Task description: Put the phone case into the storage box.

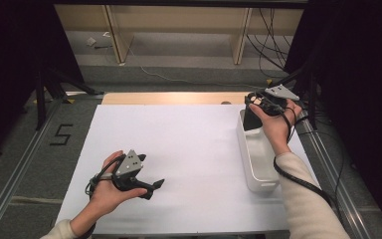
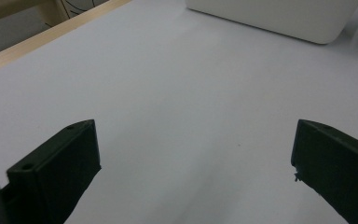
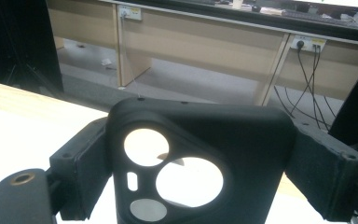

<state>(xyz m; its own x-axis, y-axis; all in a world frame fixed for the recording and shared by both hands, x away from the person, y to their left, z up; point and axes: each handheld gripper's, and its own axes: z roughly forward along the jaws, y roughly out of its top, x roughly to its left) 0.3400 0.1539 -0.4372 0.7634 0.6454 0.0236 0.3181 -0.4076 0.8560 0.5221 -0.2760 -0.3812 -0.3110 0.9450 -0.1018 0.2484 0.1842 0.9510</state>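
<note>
Phone case (image 3: 200, 154), black, sits clamped between the right gripper (image 1: 256, 107) jaws above the white bin (image 1: 255, 154) at two o'clock, upright, camera cutouts facing the gripper. Left gripper (image 1: 151, 188) gapes empty at seven o'clock.

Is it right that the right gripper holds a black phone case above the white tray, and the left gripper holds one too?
Not quite. The right gripper does hold the black phone case above the white tray, but the left gripper holds nothing: the left gripper view shows its jaws open over bare table.
</note>
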